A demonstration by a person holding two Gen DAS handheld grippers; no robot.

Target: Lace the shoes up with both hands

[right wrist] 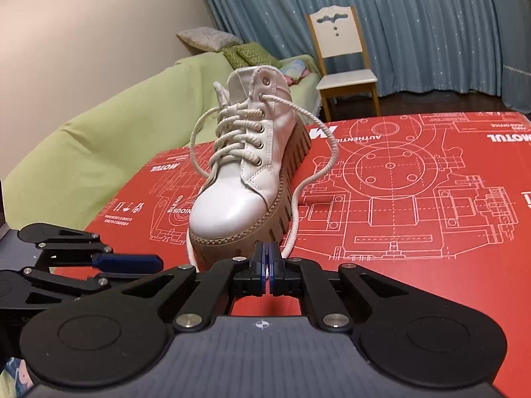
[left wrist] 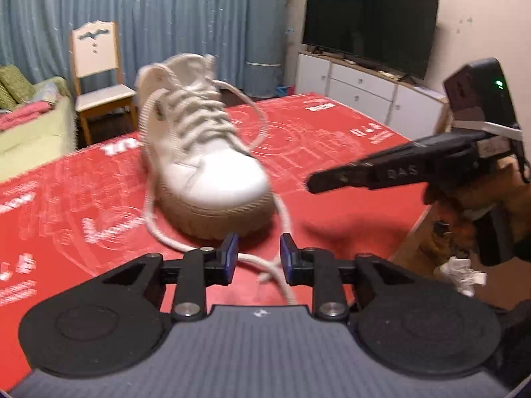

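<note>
A white high-top shoe (left wrist: 202,152) with a tan ridged sole stands on a red printed box top (left wrist: 66,219), toe toward me; it also shows in the right wrist view (right wrist: 245,172). Its cream laces (left wrist: 259,265) hang loose on both sides and cross on the box in front of the toe. My left gripper (left wrist: 259,255) is open, its blue pads on either side of the crossed lace ends. My right gripper (right wrist: 267,265) is shut just in front of the toe, next to the right lace (right wrist: 318,172); I cannot tell whether it pinches lace. It appears from the side in the left wrist view (left wrist: 332,182).
The red box top (right wrist: 415,182) spans the work area; its right edge (left wrist: 418,222) drops off near my right hand. A wooden chair (right wrist: 345,59), a green-covered sofa (right wrist: 116,126), blue curtains and a TV (left wrist: 368,23) on a white cabinet stand behind.
</note>
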